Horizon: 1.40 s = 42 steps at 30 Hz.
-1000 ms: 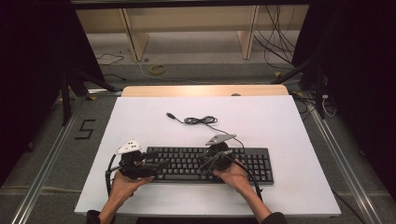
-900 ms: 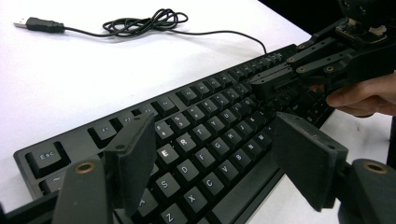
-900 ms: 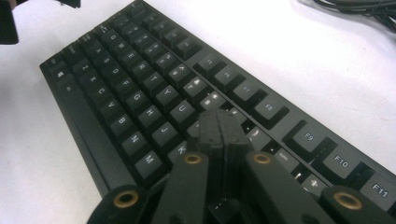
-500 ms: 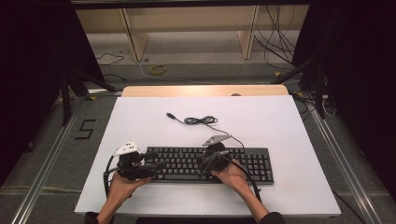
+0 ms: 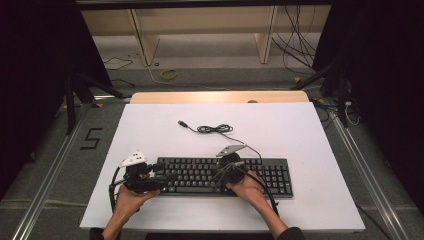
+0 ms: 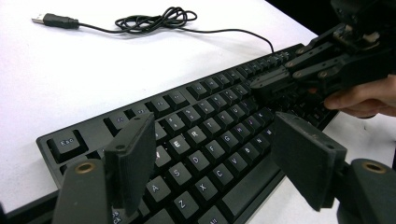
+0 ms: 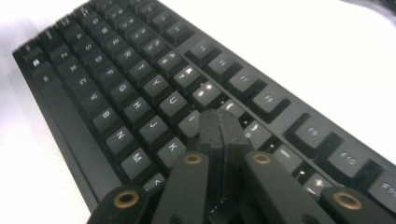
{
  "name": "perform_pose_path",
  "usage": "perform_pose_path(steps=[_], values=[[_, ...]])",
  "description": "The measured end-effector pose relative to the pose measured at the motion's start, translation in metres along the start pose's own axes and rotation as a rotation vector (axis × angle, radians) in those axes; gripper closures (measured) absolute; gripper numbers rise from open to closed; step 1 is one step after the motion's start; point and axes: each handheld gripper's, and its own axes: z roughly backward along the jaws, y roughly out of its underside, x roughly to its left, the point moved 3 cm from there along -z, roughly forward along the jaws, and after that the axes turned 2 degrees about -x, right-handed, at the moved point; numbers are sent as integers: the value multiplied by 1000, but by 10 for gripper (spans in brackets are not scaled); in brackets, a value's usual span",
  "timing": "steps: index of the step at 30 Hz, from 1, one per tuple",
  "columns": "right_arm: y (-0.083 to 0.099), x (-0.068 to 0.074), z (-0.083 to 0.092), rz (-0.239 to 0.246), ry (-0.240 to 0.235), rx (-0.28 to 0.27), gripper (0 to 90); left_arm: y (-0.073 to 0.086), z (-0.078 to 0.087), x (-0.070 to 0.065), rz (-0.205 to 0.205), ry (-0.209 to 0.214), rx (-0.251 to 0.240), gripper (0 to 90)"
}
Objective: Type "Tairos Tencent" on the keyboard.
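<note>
Closed right gripper (image 7: 218, 122) (empty) on keyboard (image 7: 140, 93)

Each hand-held gripper is built of black links pinned with brass-ringed rivets. The left hand-held gripper (image 5: 162, 176) is topped by a white plate, the right hand-held gripper (image 5: 220, 173) by a grey one. Dark sleeves are worn.

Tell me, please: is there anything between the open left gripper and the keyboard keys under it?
Nothing visible. The left gripper hangs open over the left keys of the keyboard with clear space between. The right gripper, shut, is farther along the keyboard.
</note>
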Motion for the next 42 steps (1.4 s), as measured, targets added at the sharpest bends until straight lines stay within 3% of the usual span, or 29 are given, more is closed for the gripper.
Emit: perform_pose_path(steps=[8,14,18,35,42], values=[[-5,-4,21,-48,-38,-99,769,3,-3,2,3,-1,25,338],[-6,-3,29,-52,-43,-122,560,4,-5,0,-24,3,53,414],[-6,-2,30,-62,-47,-123,493,4,-5,1,-18,0,64,432],[-7,3,46,-55,-68,-184,407,3,-5,1,-20,-18,97,544],[-6,6,48,-43,-77,-192,389,2,-4,2,-25,-34,126,668]])
